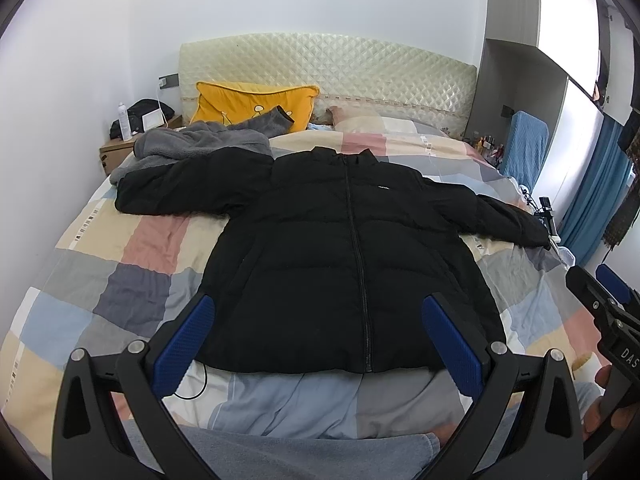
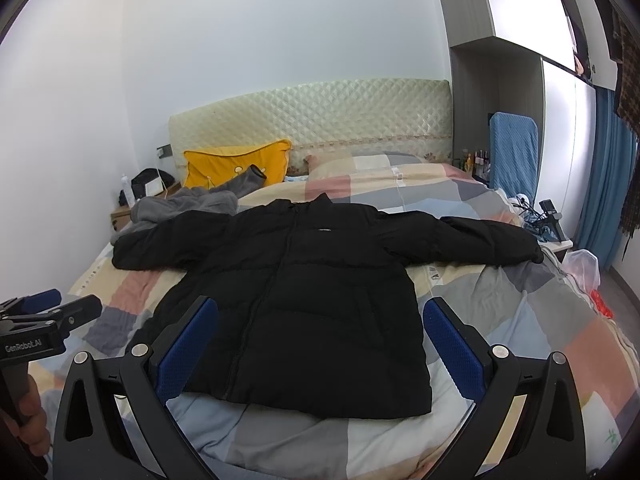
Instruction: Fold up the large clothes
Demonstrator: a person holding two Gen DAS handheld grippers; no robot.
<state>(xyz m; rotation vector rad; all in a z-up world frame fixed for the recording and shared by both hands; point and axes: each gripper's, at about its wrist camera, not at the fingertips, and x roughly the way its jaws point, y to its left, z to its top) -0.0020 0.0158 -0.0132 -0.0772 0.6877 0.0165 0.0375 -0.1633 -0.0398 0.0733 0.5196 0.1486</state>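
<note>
A black puffer jacket (image 1: pixel 344 248) (image 2: pixel 304 300) lies flat and zipped, front up, on the bed, with both sleeves spread out sideways and the collar toward the headboard. My left gripper (image 1: pixel 318 336) hovers open over the jacket's bottom hem, nothing between its blue pads. My right gripper (image 2: pixel 320 340) is open too, held above the hem and a little to the right. In the left wrist view the right gripper (image 1: pixel 600 300) shows at the right edge. In the right wrist view the left gripper (image 2: pixel 48 312) shows at the left edge, with a hand below it.
A patchwork duvet (image 1: pixel 132 276) (image 2: pixel 520 340) covers the bed. A grey fleece garment (image 1: pixel 192 144) (image 2: pixel 188 206) lies by the left sleeve, a yellow pillow (image 1: pixel 248 104) behind it. A nightstand (image 1: pixel 120 148) stands at the left. A blue-covered chair (image 2: pixel 514 156) and a small table with cables (image 2: pixel 548 232) stand at the right.
</note>
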